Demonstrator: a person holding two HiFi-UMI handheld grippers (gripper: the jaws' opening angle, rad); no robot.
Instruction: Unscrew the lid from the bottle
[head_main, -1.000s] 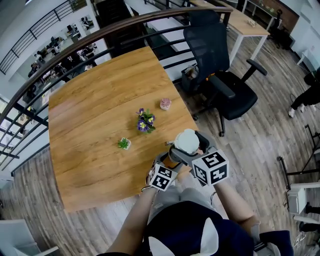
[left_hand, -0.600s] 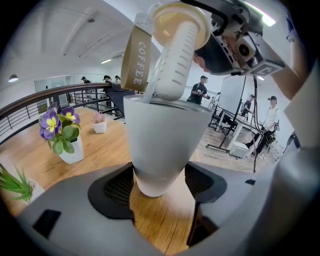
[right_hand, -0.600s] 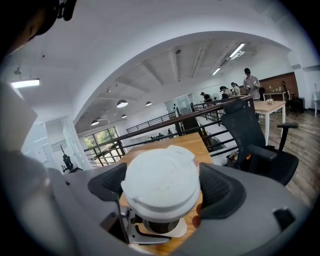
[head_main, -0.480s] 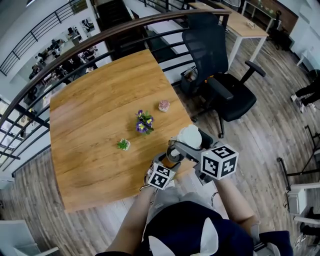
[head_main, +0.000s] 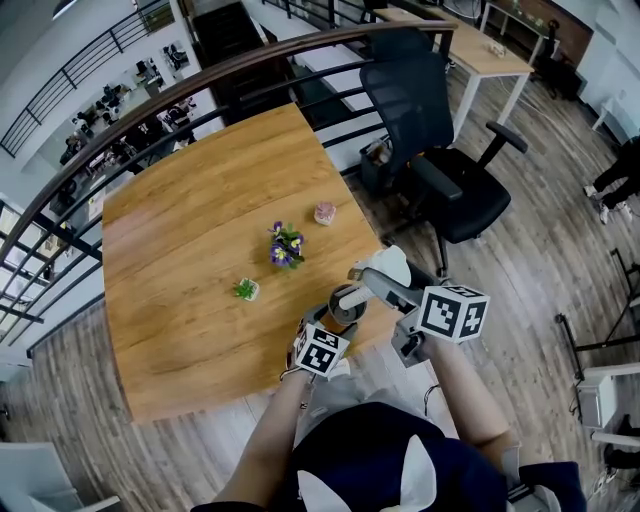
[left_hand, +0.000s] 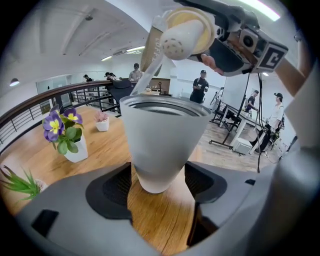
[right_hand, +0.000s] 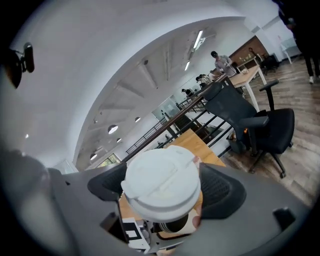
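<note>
The left gripper (left_hand: 159, 183) has its two jaws closed on the base of one bottle (left_hand: 162, 135), holding it upright. The right gripper (right_hand: 162, 189) has its jaws closed on the sides of one lid (right_hand: 160, 181), clear of the bottle, above it and towards the person's right. The bottle is frosted, pale grey and narrows towards its base; its mouth is open. The lid is white, round and domed. The bottle is over the near edge of the one wooden table (head_main: 190, 200), close to the person. Further out, three small pots stand on the table: purple flowers (head_main: 284, 245), a pink pot (head_main: 325, 212) and a green plant (head_main: 246, 289). One black office chair (head_main: 455, 180) stands beyond the table.
</note>
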